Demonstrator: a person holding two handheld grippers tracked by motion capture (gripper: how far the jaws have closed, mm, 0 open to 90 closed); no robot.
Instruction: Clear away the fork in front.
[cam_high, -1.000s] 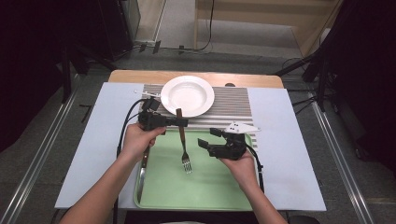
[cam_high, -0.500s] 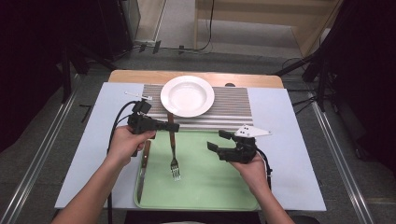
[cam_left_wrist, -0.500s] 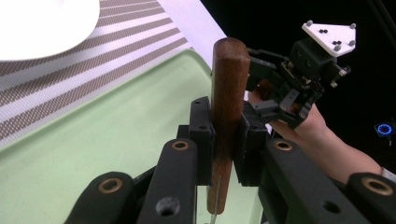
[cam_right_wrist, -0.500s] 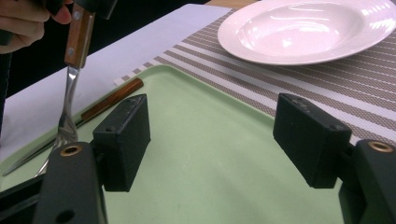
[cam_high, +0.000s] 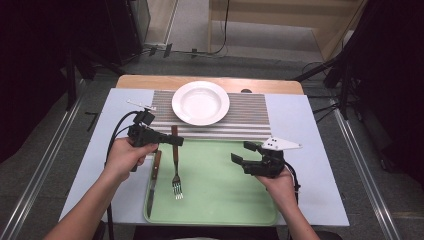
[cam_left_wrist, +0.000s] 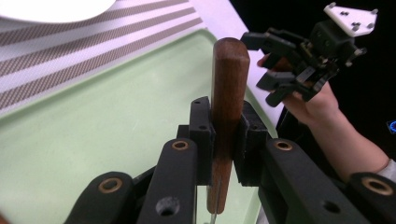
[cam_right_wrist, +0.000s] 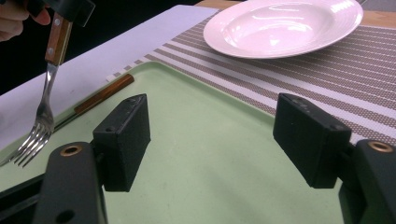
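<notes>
Fork (cam_high: 175, 165) — wooden handle, metal neck and tines; hangs tines-down over the left part of the green tray (cam_high: 225, 200), clear of its floor, handle uppermost. Left gripper (cam_high: 170, 140) — jaws pressed onto the wooden handle from both sides, low on the grip near where the metal neck begins, the handle's rounded end standing up past the pads (cam_left_wrist: 201, 135). Right gripper (cam_high: 240, 159) — jaws spread wide, nothing between them, hovering over the right part of the tray. Knife (cam_high: 153, 181) — same wooden handle, lying flat along the tray's left edge, just beside the hanging fork. White plate (cam_high: 200, 103) — on the striped mat (cam_high: 250, 117) beyond the tray, bare. Handling, as a judgement: the fork is light and stiff, not fragile; the wood gives the pads good purchase, the polished metal would slip, so the handle is the place to hold — gripped off its middle, it may swing or turn
</notes>
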